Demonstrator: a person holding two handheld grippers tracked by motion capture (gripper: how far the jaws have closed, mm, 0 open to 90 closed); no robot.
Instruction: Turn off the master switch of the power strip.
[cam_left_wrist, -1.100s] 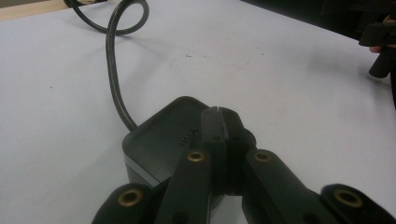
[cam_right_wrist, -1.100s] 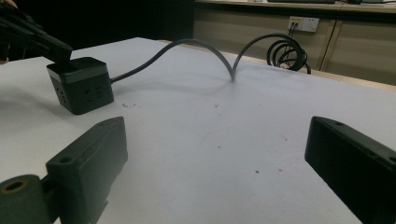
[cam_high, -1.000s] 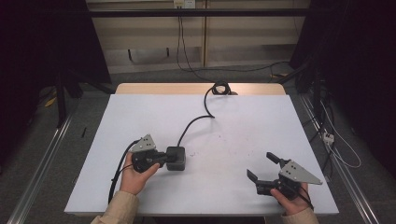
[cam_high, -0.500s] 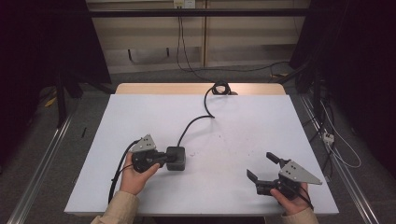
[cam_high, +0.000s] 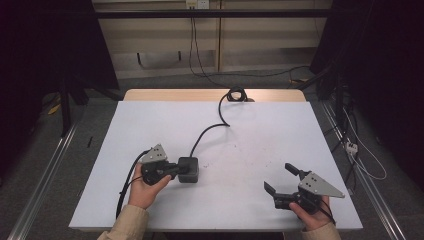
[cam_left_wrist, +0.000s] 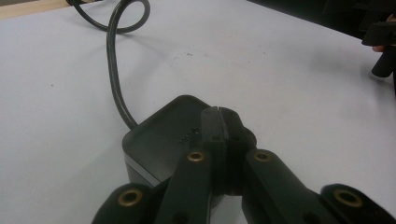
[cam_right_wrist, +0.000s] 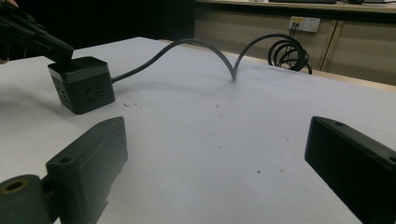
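Nearest you, your right gripper (cam_high: 281, 184) rests on the white table (cam_high: 260, 130) with its jaws spread wide around nothing. Farther left, your left gripper (cam_high: 176, 169) has its jaws pressed together, tips resting on top of the black power cube (cam_high: 189, 169), gripping nothing that I can see. Beyond it the cable (cam_high: 210, 129) loops to a coil (cam_high: 236, 94) at the far edge. Push harder and the cube may skid or tip, since only its stiff cable restrains it.
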